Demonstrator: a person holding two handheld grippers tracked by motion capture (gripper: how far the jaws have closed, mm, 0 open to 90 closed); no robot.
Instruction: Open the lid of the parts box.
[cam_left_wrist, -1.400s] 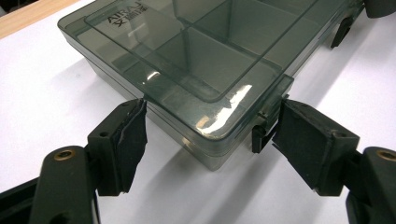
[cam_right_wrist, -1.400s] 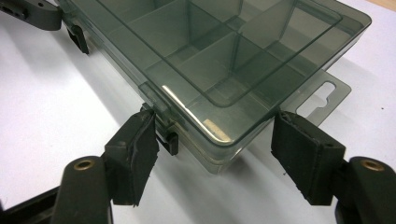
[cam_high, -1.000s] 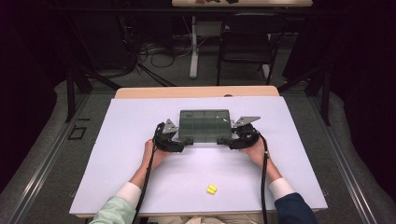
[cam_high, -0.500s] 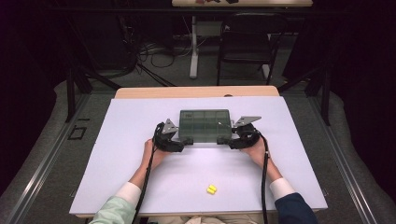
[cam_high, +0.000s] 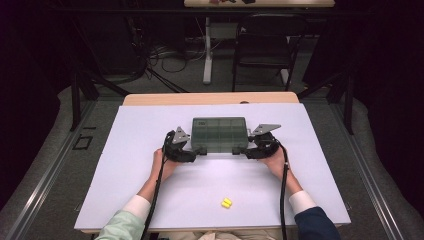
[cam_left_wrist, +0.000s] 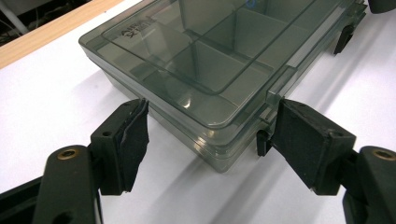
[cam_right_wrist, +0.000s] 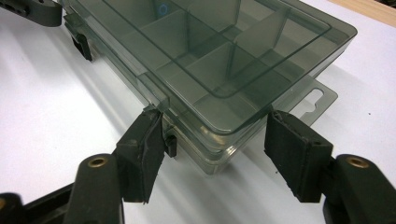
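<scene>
One unreadable embossed mark, box lid

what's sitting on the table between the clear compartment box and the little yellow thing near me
Nothing: in the high view, the white table is bare between the smoky compartment box and the small yellow thing.

Black tools with brass screws and trailing cables; pale green left sleeve, navy right sleeve.
</scene>
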